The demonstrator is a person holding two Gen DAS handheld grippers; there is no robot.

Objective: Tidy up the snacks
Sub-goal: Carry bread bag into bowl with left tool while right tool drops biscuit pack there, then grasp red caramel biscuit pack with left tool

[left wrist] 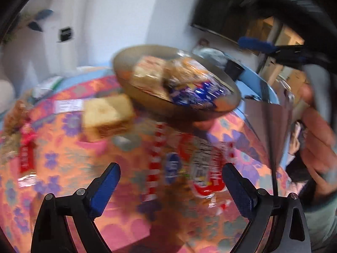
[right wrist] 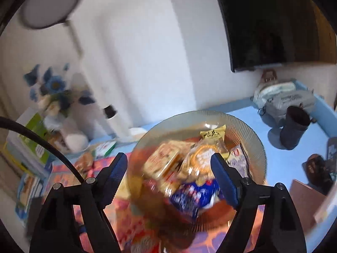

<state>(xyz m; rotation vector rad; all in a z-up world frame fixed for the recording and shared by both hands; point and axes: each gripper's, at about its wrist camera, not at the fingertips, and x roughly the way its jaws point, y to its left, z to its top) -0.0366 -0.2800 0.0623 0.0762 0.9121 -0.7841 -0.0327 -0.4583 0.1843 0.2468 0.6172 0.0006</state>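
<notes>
Blue table (right wrist: 242,113): dark cup (right wrist: 294,130) only rightward.

The left gripper (left wrist: 171,186) tilts steeply downward with its jaws spread wide, blue-padded fingers (left wrist: 105,189) on black arms well apart and nothing pinched between them. The right gripper (right wrist: 169,176) angles downward more gently, its jaws likewise parted and its blue pads (right wrist: 224,181) pressing on nothing. In the left wrist view, the person's right hand (left wrist: 318,139) shows blurred at the right edge, a pale sleeve below it.
</notes>
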